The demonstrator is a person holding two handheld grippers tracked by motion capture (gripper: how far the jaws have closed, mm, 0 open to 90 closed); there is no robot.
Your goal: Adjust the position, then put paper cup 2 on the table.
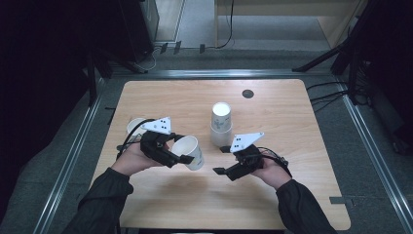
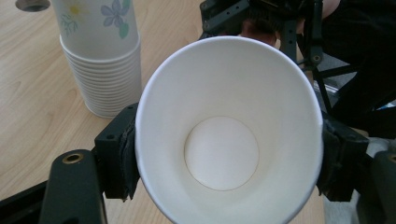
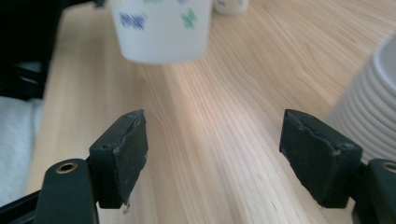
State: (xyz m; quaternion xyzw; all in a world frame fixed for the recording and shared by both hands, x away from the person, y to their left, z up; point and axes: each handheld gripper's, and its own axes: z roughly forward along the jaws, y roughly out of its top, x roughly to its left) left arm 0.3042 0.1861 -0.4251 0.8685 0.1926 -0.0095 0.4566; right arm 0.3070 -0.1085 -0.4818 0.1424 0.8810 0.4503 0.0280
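Cup stack (image 1: 220, 124) mid-table, spare cup (image 1: 134, 126) far left — apart, table (image 1: 287, 102).

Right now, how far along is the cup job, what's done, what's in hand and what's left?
Done, it seems: one loose cup already stands apart on the table, behind the left gripper. In hand: that gripper is clamped on a paper cup, pads pressing its sides, lifted clear of the stack of cups. The right gripper is open, nothing between its jaws, beside the stack. Left, probably: setting this cup down and working through the stack.
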